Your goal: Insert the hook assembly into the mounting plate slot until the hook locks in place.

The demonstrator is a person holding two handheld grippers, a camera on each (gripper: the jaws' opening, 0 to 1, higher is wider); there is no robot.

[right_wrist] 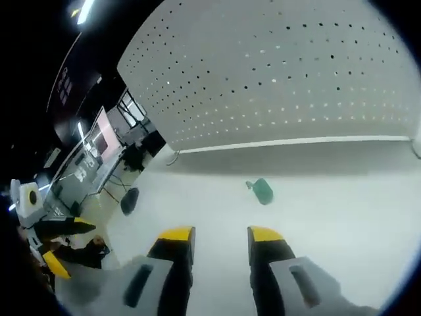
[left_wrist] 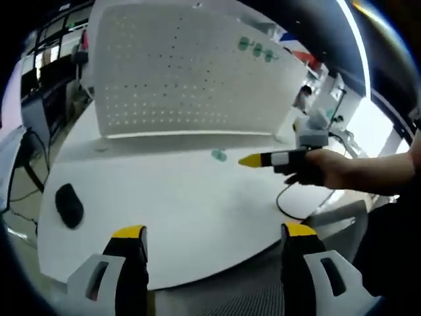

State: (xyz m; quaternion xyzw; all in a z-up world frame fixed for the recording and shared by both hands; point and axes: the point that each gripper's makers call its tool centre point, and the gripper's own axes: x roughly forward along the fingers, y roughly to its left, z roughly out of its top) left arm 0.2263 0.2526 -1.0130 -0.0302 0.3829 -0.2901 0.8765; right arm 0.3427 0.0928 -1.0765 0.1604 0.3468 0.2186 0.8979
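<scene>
Pegboard (right_wrist: 283, 72) stands upright along the bench's (right_wrist: 342, 217) far edge — three green hooks already sit near its upper corner (left_wrist: 256, 49). The loose green hook (right_wrist: 262, 191) lies on the bench just before the board's foot; long axis looks oblique to that edge, pointing unclear. Right gripper (right_wrist: 220, 238) jaws apart, empty — I'd descend square across its body. Left gripper (left_wrist: 214, 234) parted, idle.

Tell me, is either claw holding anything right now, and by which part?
Nothing is held. The left claw and right claw are both open and empty. The green hook lies loose on the white table, in front of the pegboard.
</scene>
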